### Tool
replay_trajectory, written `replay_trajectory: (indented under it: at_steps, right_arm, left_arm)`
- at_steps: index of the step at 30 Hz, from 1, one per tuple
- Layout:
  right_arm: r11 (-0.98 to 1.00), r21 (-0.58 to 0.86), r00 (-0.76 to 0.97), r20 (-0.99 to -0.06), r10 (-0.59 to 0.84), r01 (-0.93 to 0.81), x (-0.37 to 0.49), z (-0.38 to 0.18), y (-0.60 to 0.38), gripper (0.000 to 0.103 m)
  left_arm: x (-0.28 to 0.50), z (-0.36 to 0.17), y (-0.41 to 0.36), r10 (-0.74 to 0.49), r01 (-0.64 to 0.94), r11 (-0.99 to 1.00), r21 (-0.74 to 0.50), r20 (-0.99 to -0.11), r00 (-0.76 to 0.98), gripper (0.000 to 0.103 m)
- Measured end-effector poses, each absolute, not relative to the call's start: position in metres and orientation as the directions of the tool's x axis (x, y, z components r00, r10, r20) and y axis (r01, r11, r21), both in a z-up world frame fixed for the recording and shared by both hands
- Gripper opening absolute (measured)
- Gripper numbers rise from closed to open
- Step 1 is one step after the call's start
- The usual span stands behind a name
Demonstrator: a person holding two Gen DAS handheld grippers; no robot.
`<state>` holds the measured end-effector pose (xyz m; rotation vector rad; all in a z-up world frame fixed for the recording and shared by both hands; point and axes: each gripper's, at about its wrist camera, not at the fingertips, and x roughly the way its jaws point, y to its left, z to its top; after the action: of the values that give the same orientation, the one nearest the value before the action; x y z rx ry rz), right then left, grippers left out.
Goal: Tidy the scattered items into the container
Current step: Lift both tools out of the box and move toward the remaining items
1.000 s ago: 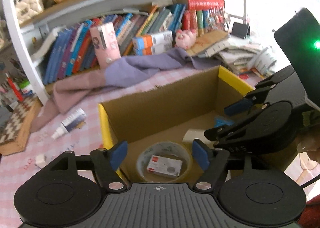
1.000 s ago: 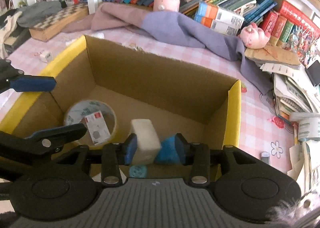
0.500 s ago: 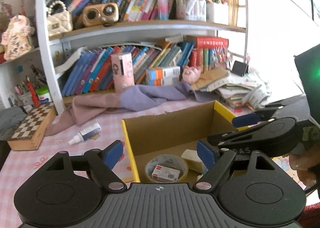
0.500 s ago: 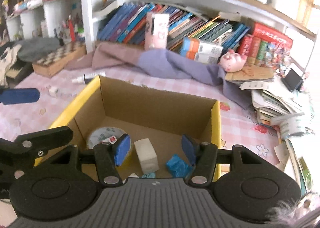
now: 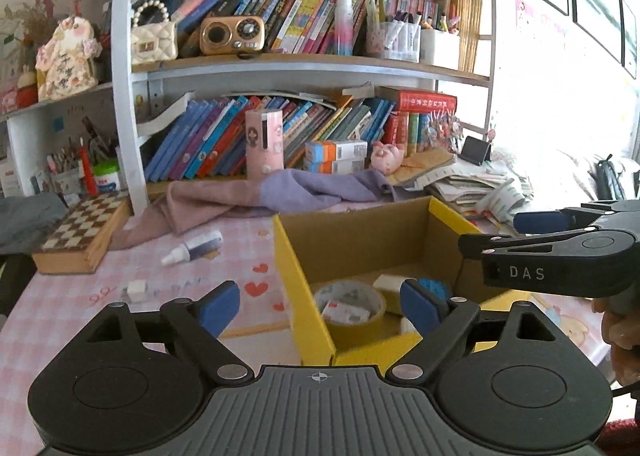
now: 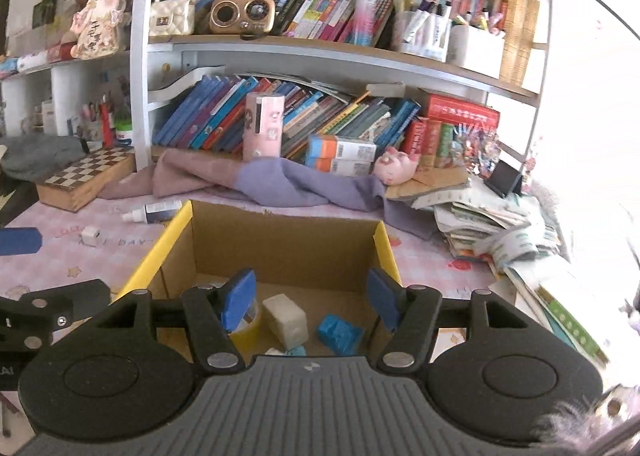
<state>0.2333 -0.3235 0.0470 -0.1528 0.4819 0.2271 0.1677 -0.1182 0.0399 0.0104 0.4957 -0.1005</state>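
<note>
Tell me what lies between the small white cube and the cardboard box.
Only bare pink tablecloth, printed with red hearts, between white cube and box; left wrist view shows it.

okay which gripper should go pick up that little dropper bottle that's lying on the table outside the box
Probably the left. The dropper bottle lies left of the cardboard box, on the open left gripper's side of the table. The right gripper, also open, hangs over the box.

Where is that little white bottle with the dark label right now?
The bottle lies on its side on the pink tablecloth, left of the cardboard box, between the chessboard case and the purple cloth.
</note>
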Motion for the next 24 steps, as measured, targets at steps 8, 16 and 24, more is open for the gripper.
replay_trajectory:
  at_steps: [8, 16, 24]
  right_arm:
    - [0.980, -0.089, 0.867, -0.485, 0.114, -0.179, 0.183, 0.041, -0.301, 0.071]
    - [0.993, -0.058, 0.866, -0.496, 0.064, -0.107, 0.126, 0.032, -0.279, 0.075]
    - [0.988, -0.058, 0.830, -0.551, 0.090, -0.145, 0.080, 0.016, -0.246, 0.077]
  left_arm:
    - [0.124, 0.037, -0.086, -0.108, 0.108, 0.994, -0.028, -0.485, 0.868, 0.090]
    - [0.079, 0.033, -0.052, -0.105, 0.102, 0.994, -0.034, -0.504, 0.857, 0.093]
    - [0.045, 0.024, -0.029, -0.082, 0.087, 0.996, -0.017, -0.554, 0.828, 0.093]
